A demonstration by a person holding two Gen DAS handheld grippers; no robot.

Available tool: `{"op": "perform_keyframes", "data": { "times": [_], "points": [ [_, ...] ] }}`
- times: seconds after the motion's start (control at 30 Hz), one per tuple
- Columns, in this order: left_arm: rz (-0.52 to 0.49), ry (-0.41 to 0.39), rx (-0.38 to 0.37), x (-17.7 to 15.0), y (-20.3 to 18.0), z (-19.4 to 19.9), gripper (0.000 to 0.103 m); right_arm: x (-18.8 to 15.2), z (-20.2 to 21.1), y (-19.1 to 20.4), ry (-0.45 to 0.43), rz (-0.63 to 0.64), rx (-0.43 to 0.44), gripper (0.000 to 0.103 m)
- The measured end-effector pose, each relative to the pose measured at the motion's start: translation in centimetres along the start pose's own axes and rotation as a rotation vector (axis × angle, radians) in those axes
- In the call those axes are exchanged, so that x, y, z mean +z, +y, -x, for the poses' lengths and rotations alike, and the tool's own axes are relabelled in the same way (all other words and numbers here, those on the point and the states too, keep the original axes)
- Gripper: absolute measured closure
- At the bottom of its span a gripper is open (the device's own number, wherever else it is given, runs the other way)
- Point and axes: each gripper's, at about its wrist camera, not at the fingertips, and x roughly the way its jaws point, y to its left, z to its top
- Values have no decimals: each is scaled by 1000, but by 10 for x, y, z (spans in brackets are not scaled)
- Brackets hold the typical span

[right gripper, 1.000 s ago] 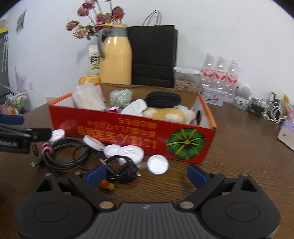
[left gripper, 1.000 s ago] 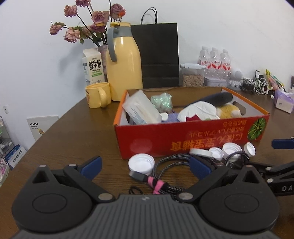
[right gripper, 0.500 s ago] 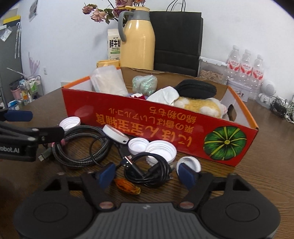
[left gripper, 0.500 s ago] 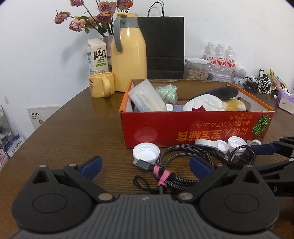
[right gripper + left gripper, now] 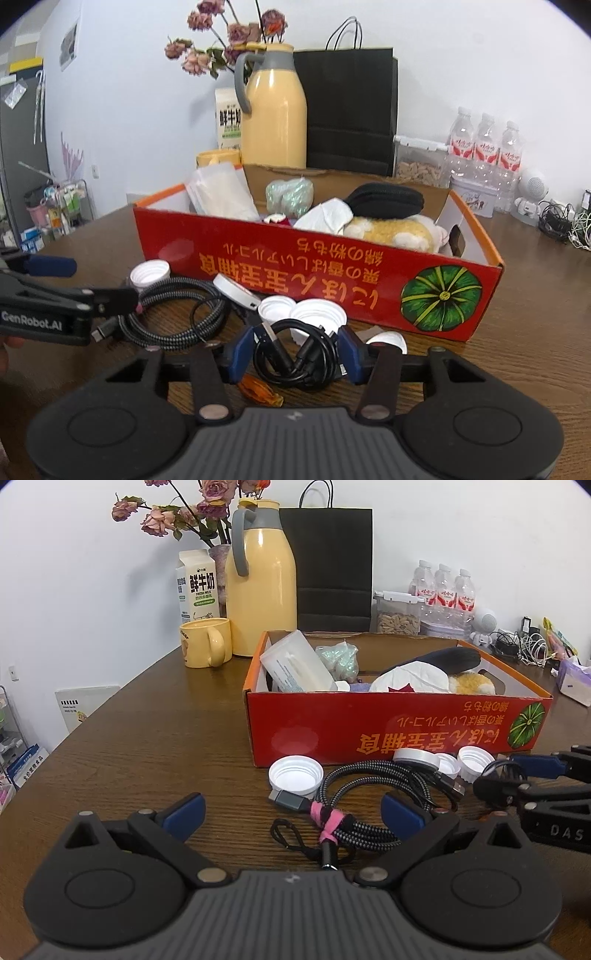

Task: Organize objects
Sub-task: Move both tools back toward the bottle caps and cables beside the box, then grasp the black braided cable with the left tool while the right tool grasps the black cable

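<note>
A coiled black cable (image 5: 299, 354) lies on the wooden table in front of the red cardboard box (image 5: 295, 269). My right gripper (image 5: 296, 355) is closing on it, and both blue pads touch the coil's sides. That gripper (image 5: 506, 777) also shows at the right edge of the left wrist view. A braided cable (image 5: 351, 827) with a pink tie lies ahead of my left gripper (image 5: 293, 814), which is open and holds nothing. White bottle caps (image 5: 295, 775) and a white round puck (image 5: 415, 757) sit along the box front.
The box (image 5: 369, 731) holds a plastic case, a plush toy and a black pouch. Behind it stand a yellow jug (image 5: 262, 590), a mug (image 5: 205, 642), a milk carton, a black paper bag and water bottles (image 5: 443, 590). A small amber object (image 5: 260, 393) lies under my right gripper.
The right gripper's jaws have narrowed from wide apart to both sides of the black cable coil. The left gripper stays open in much the same place.
</note>
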Motion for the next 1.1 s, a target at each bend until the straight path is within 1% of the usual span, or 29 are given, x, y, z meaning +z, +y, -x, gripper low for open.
{"op": "perform_keyframes", "data": {
  "times": [0.2, 0.4, 0.5, 0.6, 0.73, 0.87, 1.0, 1.03, 1.07, 1.1],
  "points": [
    [-24, 5, -30, 0, -6, 1, 0, -3, 13, -5, -60, -19, -13, 55],
    [-112, 32, -78, -3, -24, -3, 0, -6, 23, -15, -90, -41, -52, 55],
    [-138, 38, -105, -3, -30, -6, 0, -7, 26, -22, -94, -57, -65, 55],
    [-171, 55, -104, 0, -38, -14, 0, -9, 28, -26, -93, -69, -73, 55],
    [-182, 90, -99, 4, -44, -29, 0, -10, 29, -29, -98, -76, -71, 55],
    [-213, 82, -72, 3, -51, -37, 0, -10, 28, -28, -95, -75, -66, 55],
    [-197, 82, -74, 5, -50, -38, 1, -10, 28, -28, -97, -72, -62, 55],
    [-193, 74, -84, 4, -49, -36, 7, -10, 28, -28, -98, -72, -61, 55],
    [-191, 66, -96, 4, -48, -33, 15, -10, 29, -28, -99, -72, -61, 55],
    [-187, 72, -105, 4, -49, -32, 22, -10, 29, -28, -99, -72, -60, 55]
  ]
}}
